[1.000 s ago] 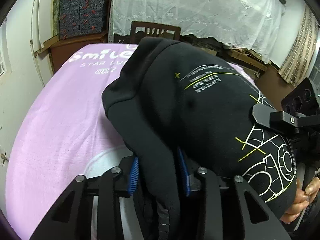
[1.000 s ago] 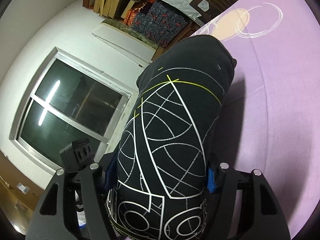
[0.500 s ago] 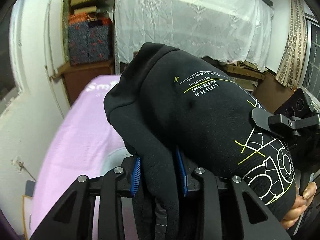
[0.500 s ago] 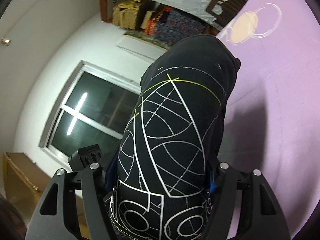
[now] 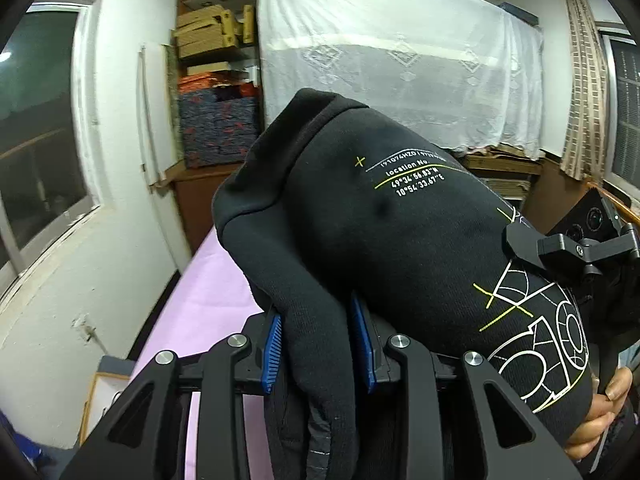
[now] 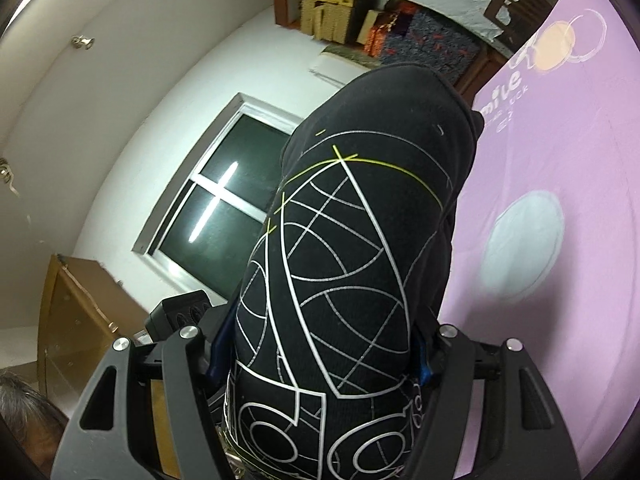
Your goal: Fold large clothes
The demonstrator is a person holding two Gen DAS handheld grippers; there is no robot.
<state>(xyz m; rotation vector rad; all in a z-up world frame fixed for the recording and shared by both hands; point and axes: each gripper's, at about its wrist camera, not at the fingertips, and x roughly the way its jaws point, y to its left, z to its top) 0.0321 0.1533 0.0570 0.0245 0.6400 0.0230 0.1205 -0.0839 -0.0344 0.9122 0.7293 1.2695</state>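
A folded black sweatshirt [image 5: 400, 240] printed with white and yellow line graphics fills the centre of both wrist views, held up clear of the pink bedsheet [image 6: 560, 208] between two handheld tools. In the left wrist view the left claw [image 5: 318, 350] is clamped on a thick dark fold of the garment, its blue pads [image 5: 272, 350] pressing the fabric from both sides at the lower middle of the frame. In the right wrist view the right claw [image 6: 320, 352] grips the wider printed bundle (its jaws stand well apart, yet the cloth fills the gap from pad to pad). The person's hand [image 5: 596, 420] shows at the lower right edge of the left view, beside the sweatshirt's printed end. A dark window [image 6: 224, 204] sits left of centre in the right view, and a white lace cover [image 5: 400, 56] spans the top of the left view.
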